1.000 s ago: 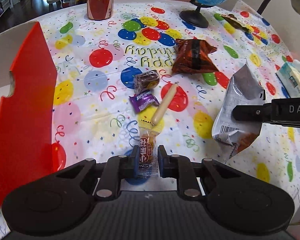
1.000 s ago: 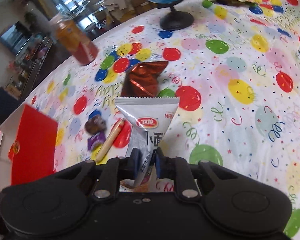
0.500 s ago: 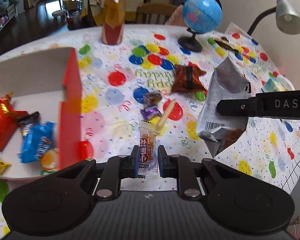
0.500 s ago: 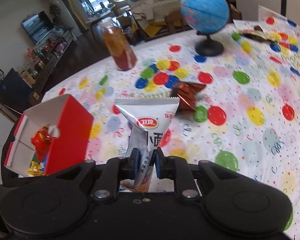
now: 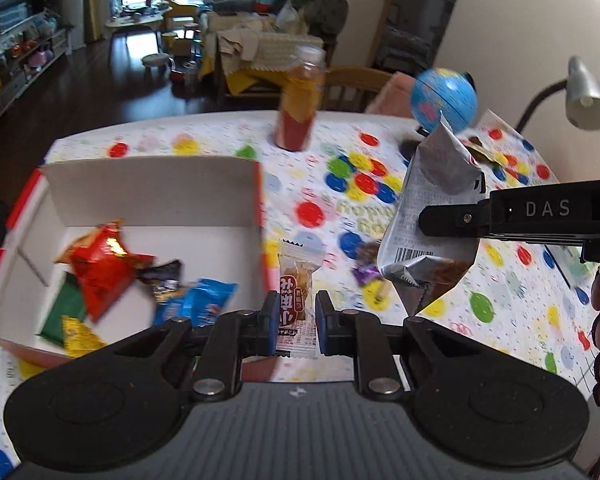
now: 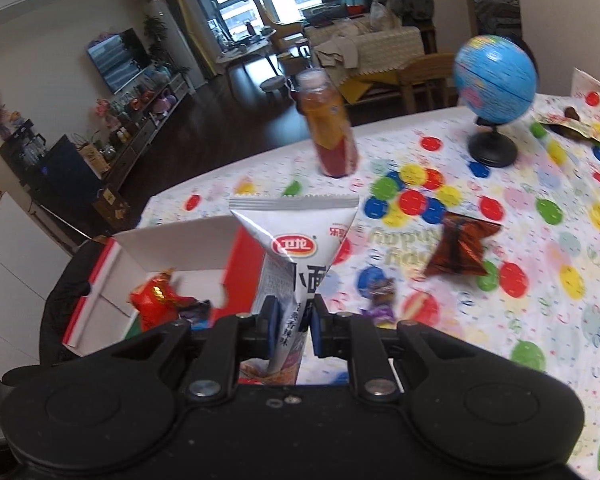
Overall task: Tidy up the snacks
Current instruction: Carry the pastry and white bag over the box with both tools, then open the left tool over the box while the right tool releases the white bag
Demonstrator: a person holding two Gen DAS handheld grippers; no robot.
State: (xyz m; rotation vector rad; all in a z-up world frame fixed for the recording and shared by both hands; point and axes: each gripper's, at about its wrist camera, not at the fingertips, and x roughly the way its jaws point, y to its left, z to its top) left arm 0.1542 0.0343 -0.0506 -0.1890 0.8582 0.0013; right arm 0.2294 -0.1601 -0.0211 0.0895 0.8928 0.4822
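While raised, both tools pinch snack packets.

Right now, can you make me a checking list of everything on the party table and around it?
Surface: balloon-print tablecloth covers the table.
Job's things: red-and-white box holds red, blue, green and yellow snack packs; brown snack pack, purple candy and a stick snack lie on the cloth.
Clutter: drink bottle, globe, desk lamp.
Grippers: left hand-held gripper is shut on a clear-wrapped snack; right hand-held gripper is shut on a silver pouch. Both hang near the box.
Cables: nothing seen.
Surroundings: living room with TV, sofa and window.
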